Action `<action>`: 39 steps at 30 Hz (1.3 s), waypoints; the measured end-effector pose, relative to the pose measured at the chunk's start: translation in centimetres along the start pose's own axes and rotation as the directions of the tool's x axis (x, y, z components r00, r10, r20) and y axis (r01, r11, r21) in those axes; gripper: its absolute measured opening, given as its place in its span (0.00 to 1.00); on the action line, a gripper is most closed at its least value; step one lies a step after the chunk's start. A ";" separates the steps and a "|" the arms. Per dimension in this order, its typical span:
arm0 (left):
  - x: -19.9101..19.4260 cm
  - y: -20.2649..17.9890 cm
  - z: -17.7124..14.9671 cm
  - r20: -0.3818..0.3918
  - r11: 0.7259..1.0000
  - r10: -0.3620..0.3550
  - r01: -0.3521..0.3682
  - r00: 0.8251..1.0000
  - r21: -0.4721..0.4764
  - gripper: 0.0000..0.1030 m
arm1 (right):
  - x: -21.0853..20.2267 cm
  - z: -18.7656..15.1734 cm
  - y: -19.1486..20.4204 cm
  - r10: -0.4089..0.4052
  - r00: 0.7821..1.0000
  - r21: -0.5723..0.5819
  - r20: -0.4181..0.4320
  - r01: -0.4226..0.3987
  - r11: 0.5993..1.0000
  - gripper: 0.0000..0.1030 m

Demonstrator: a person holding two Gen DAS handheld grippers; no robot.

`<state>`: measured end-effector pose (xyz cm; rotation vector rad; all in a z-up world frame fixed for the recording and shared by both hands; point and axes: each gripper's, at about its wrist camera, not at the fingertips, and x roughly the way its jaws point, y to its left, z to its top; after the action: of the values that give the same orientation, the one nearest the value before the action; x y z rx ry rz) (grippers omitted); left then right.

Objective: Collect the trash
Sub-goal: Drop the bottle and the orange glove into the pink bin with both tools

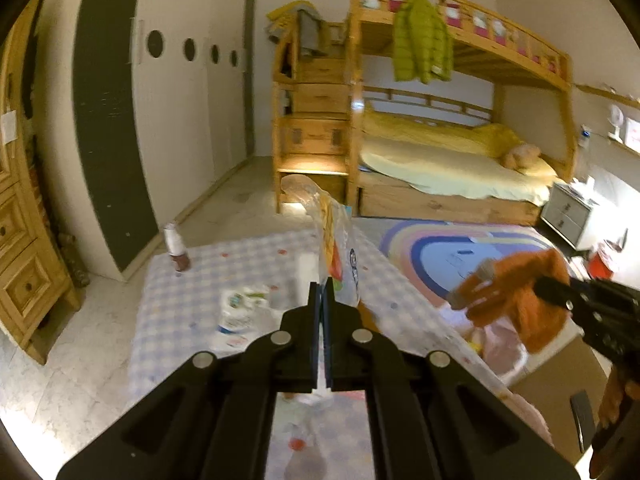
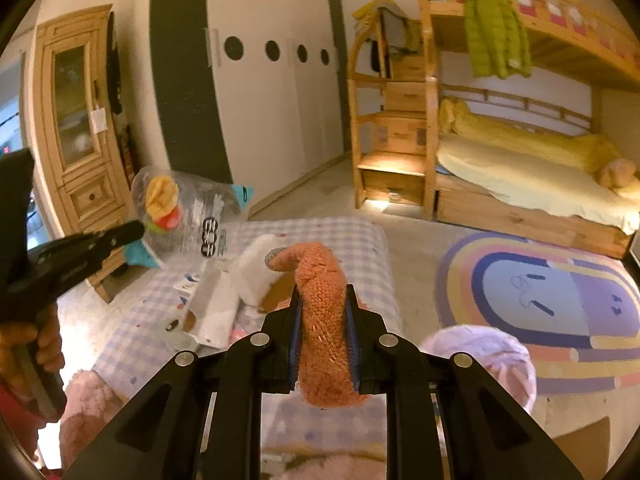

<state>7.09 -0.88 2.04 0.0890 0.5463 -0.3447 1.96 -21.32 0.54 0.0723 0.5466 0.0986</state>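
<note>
Left gripper [image 1: 322, 288] pinching wrapper [image 1: 336, 240] aloft, right gripper [image 2: 322, 300] clamping orange glove [image 2: 320, 320]

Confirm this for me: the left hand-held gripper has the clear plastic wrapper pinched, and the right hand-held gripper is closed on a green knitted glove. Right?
Not quite. The glove in the right hand-held gripper is orange, not green, as the right wrist view shows. The rest holds: the left hand-held gripper is shut on the clear plastic wrapper.

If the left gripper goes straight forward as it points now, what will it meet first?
Probably the checked tablecloth past the wrapper it holds, as the left gripper points down; depth is unclear.
</note>
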 end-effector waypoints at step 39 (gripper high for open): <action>17.9 -23.4 -1.0 -0.252 0.901 -0.292 0.354 0.923 0.250 0.00 | 1.6 -5.4 -19.9 -0.263 0.959 0.330 -0.105 0.283 0.901 0.47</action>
<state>12.82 -28.03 -7.93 0.3253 0.7187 -0.7500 1.94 -40.64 -6.80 0.3321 0.6228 -0.2725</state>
